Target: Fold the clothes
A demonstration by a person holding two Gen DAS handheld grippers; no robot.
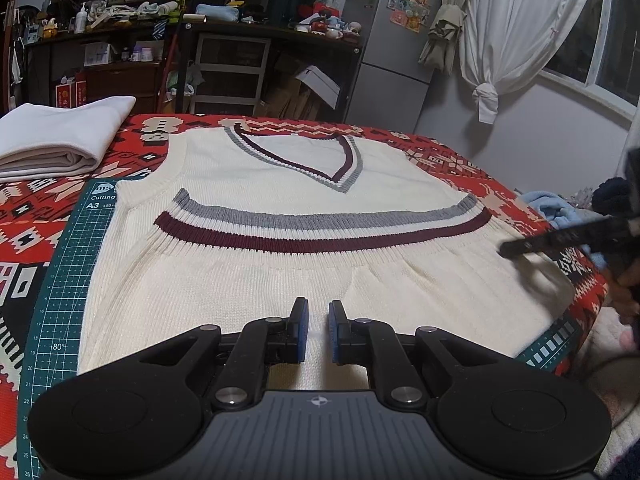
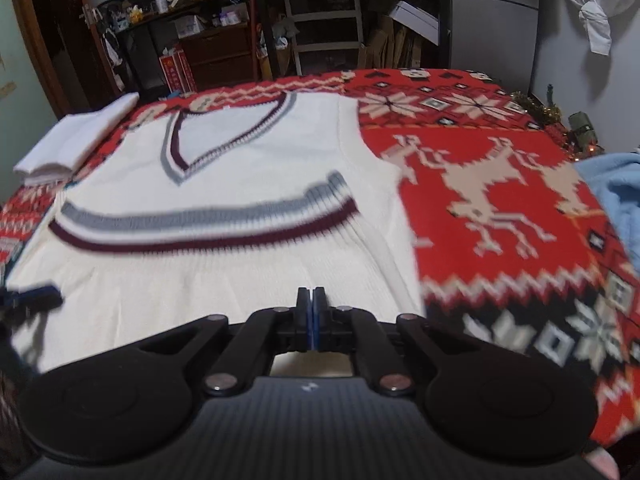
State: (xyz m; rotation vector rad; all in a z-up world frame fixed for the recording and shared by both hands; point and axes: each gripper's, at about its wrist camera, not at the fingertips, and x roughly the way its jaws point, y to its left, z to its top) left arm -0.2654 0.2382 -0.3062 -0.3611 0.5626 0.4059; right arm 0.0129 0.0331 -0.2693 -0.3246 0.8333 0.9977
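Red patterned blanket (image 2: 500, 200) under cream vest (image 1: 280, 200) — left gripper (image 1: 318, 320) jaws slightly apart, right gripper (image 2: 311, 312) jaws closed, both empty, low over it.

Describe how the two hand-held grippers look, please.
Both look alike. The left hand-held gripper has two black fingers with blue pads, black link arms with silver pivot pins, two round black discs, and a grey ribbed body bearing a small compass-like mark. The right hand-held gripper shows the same parts. No cables or sleeves are visible.
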